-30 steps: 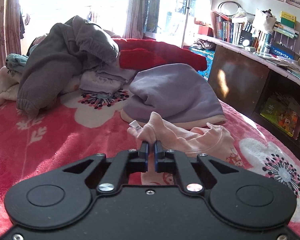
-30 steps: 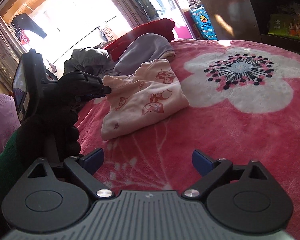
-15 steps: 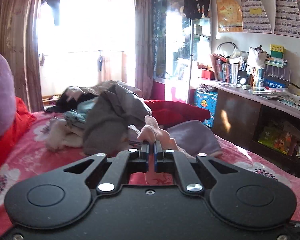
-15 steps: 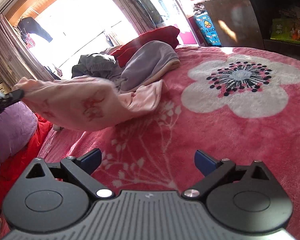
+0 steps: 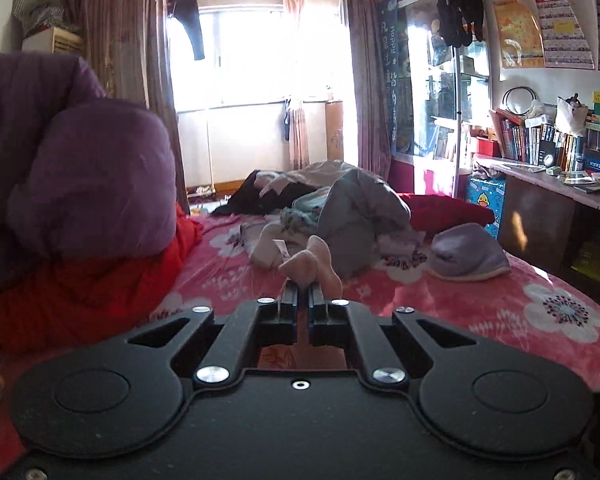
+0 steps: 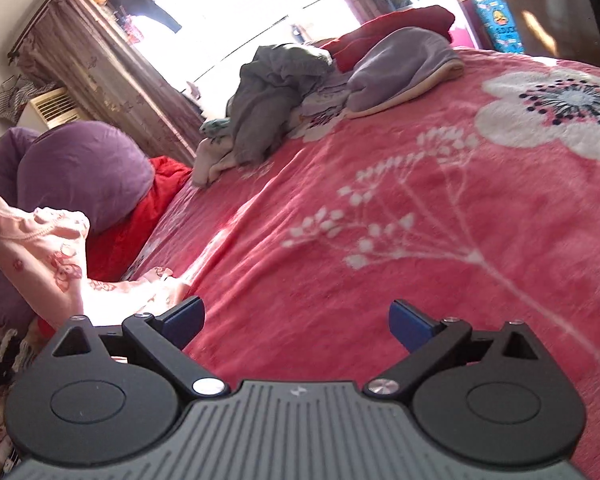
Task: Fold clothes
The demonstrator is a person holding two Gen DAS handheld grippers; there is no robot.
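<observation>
Pink top (image 5: 310,266), lifted over pink bed (image 6: 420,216).
Left gripper (image 5: 303,286) clamped on its bunched edge; right gripper (image 6: 296,320) spread wide, empty. Top's print blurred, cut off at frame edge. Banner (image 5: 392,66) reads "Happy".

The bed blanket (image 6: 420,240) is fuzzy pink fleece. The pink garment (image 6: 48,256) is thin, soft printed cotton with stitched edging. The right gripper (image 6: 296,320) has matt black plastic arms and shiny metal screws.

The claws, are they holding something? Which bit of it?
The left claw pinches the pink baby garment by a bunched edge; which edge can't be told. The right claw holds nothing.
</observation>
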